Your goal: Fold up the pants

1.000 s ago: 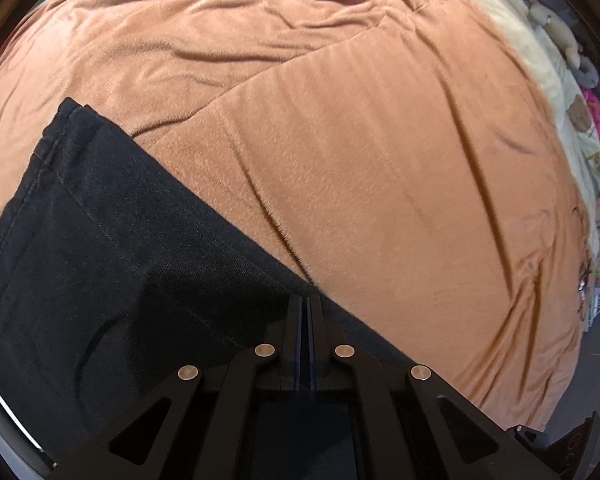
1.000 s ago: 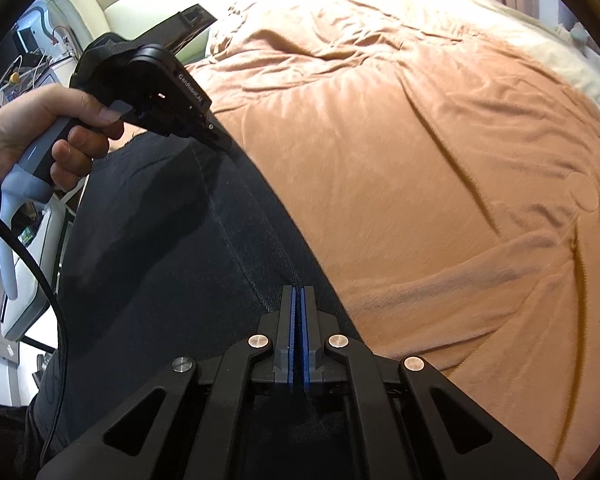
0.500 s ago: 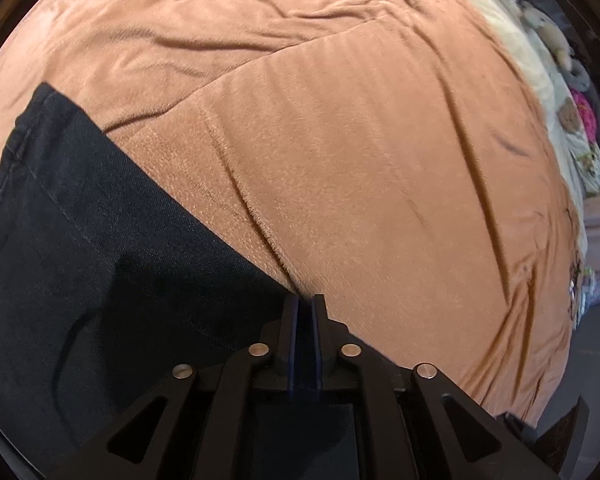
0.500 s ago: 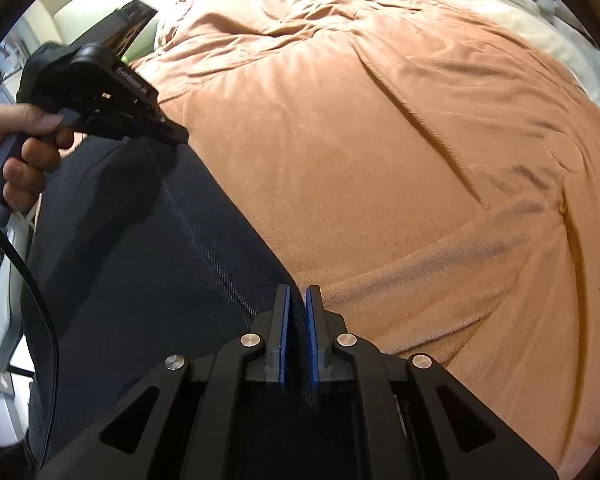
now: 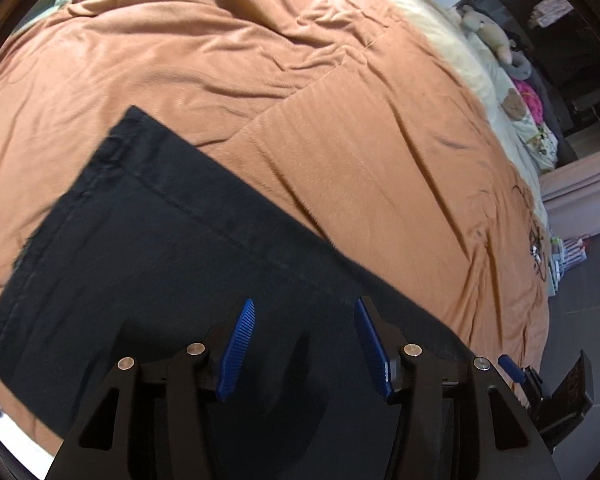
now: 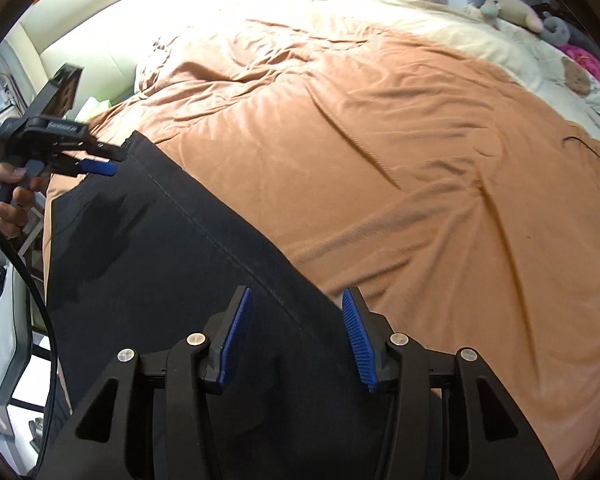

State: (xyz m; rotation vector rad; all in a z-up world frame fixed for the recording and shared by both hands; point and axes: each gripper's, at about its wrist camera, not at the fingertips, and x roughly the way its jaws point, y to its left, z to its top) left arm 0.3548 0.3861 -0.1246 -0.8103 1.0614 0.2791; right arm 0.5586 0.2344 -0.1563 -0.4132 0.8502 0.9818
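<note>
From the left wrist, the change is plain enough: a second ago the left gripper [image 5: 304, 344] had its blue pads pinched together on the long edge of the black pants [image 5: 152, 264], and now the jaws have just been opening and stand about half apart. Nothing is between the pads; the cloth lies below them, flat on the brown blanket [image 5: 340, 128]. The hemmed end of the pants shows further up this view, square and fairly smooth. I would take this as the let-go after a fold or a straightening pull, with the edge set where the person wanted it.

From the right wrist it is the same story. The right gripper [image 6: 296, 340] was also clamped shut on that edge a second ago, and its jaws have likewise just been opening, to a middling gap. A stitched seam of the pants runs under the space between the pads, yet the pads press on nothing. Off to the left of this view a hand [image 6: 8, 200] holds the left gripper at the far corner of the pants, its blue tips parted too. The pants lie in a long dark strip along the near side of the bed, so more folding looks due.
</note>
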